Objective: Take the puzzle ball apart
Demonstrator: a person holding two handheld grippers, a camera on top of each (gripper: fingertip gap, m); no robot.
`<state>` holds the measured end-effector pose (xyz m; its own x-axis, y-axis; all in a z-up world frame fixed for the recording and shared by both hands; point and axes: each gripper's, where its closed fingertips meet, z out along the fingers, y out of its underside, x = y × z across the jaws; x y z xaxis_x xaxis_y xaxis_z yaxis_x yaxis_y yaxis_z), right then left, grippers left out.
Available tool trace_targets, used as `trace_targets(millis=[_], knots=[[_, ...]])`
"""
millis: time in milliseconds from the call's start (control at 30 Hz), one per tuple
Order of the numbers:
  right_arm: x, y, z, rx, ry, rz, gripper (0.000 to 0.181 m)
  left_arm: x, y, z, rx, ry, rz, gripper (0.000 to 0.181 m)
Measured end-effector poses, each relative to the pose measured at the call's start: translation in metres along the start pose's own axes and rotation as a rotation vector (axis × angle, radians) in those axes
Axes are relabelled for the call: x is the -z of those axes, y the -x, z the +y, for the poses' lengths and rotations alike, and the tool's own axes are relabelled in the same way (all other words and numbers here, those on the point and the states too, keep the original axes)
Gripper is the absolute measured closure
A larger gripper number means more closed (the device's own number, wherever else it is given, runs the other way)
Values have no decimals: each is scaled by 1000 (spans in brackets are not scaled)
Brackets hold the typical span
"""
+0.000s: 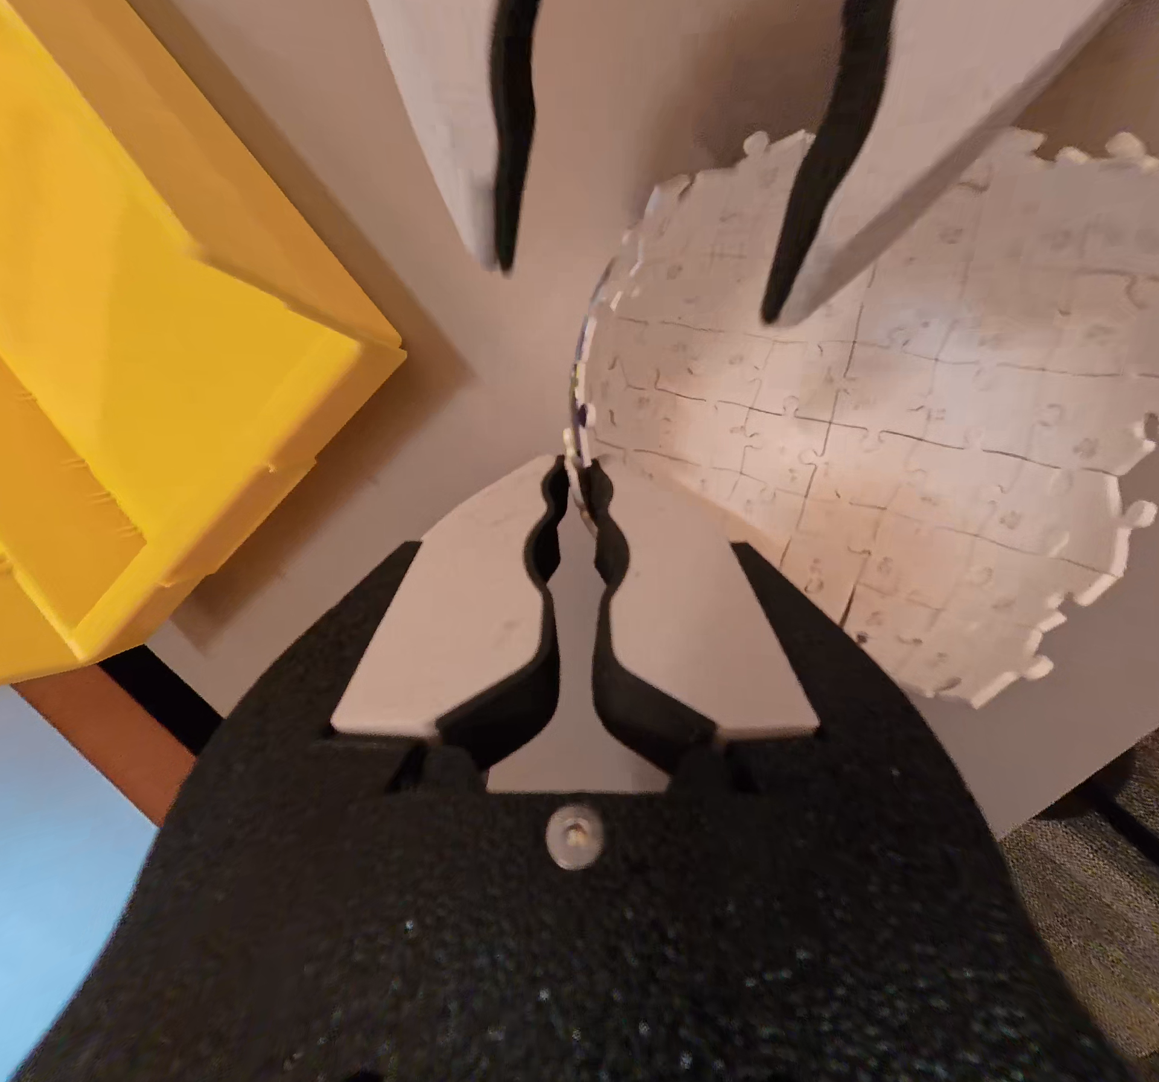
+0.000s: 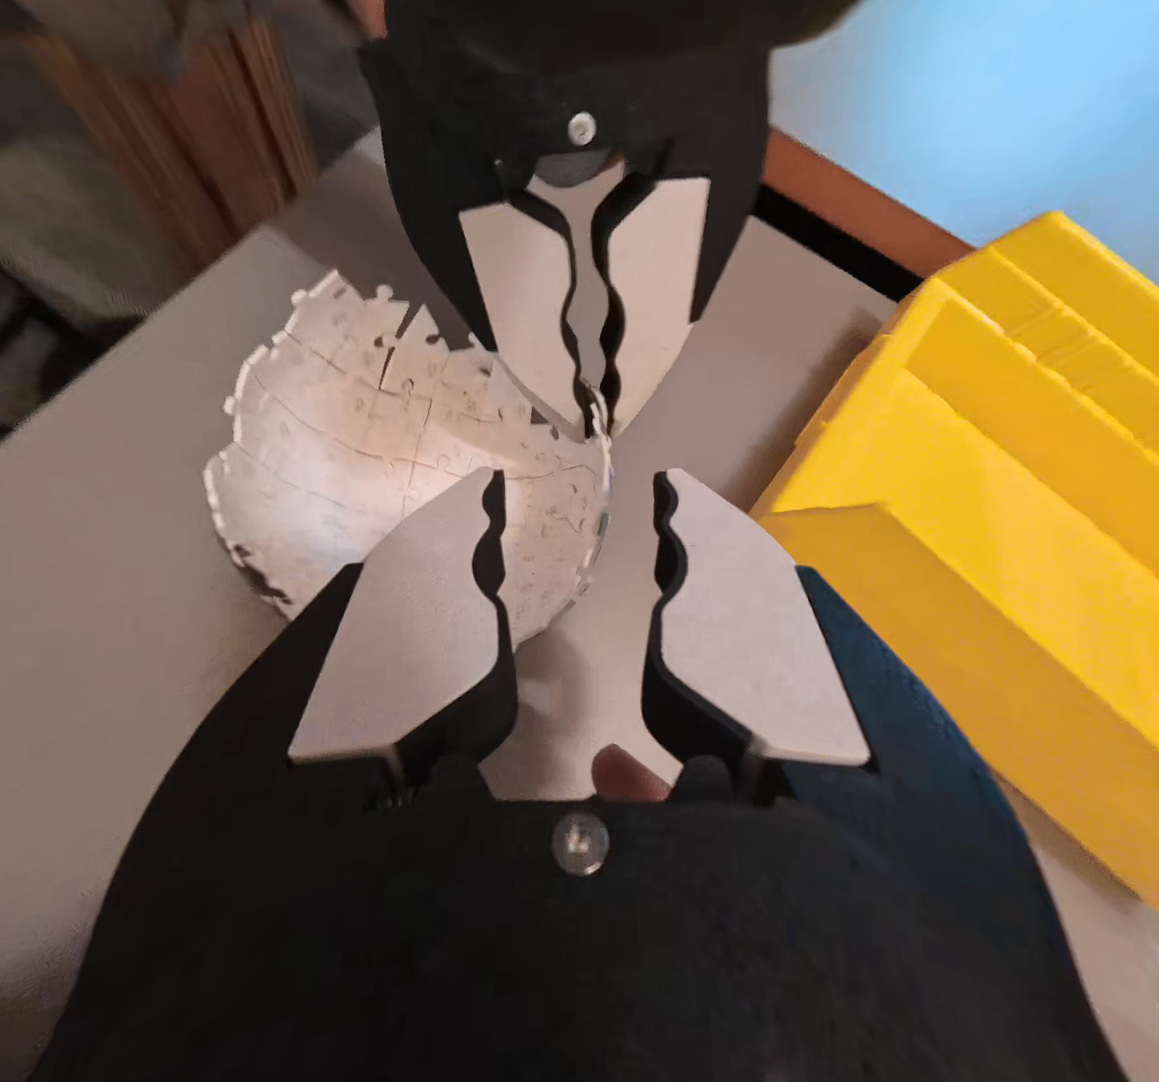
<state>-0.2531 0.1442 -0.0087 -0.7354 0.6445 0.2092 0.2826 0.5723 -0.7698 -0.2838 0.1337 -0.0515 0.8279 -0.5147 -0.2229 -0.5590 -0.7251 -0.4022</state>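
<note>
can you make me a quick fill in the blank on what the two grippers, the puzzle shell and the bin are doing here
1. The left gripper is shut on the ____ of the puzzle ball shell.
2. The right gripper has its jaws ____, holding nothing.
3. The bin beside the shell is ____ in colour.

Missing words: rim; open; yellow

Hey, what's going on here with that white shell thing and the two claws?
A person is taking a puzzle ball apart with two handheld claws. What remains is an open shell of linked white pieces with a ragged rim, lying on the pale table. The left claw is shut on the shell's rim, pinching the edge. The right claw is open and empty, poised over the shell beside that grip. A yellow bin sits alongside; the views show no pieces in it.
</note>
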Motion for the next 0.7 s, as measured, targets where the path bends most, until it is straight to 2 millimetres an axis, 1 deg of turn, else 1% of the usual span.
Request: trace_targets(millis=[33, 100, 233, 367, 500, 633, 700], knots=[[-5, 1, 1, 21, 23, -6, 138, -1, 0, 0, 0, -3, 0, 177], [-12, -5, 5, 43, 56, 25, 145, -1, 1, 2, -7, -1, -1, 177], [-19, -11, 8, 57, 76, 46, 155, -2, 2, 4, -13, -9, 4, 177], [-22, -14, 1, 47, 59, 50, 158, -3, 2, 4, -15, -17, 5, 177], [-29, -14, 2, 58, 96, 36, 159, -3, 2, 3, -13, -30, 8, 177], [-32, -13, 5, 66, 111, 37, 175, -5, 2, 1, -18, -31, 8, 177], [-33, -13, 7, 69, 119, 43, 178, -6, 3, 2, -14, -26, 14, 177]])
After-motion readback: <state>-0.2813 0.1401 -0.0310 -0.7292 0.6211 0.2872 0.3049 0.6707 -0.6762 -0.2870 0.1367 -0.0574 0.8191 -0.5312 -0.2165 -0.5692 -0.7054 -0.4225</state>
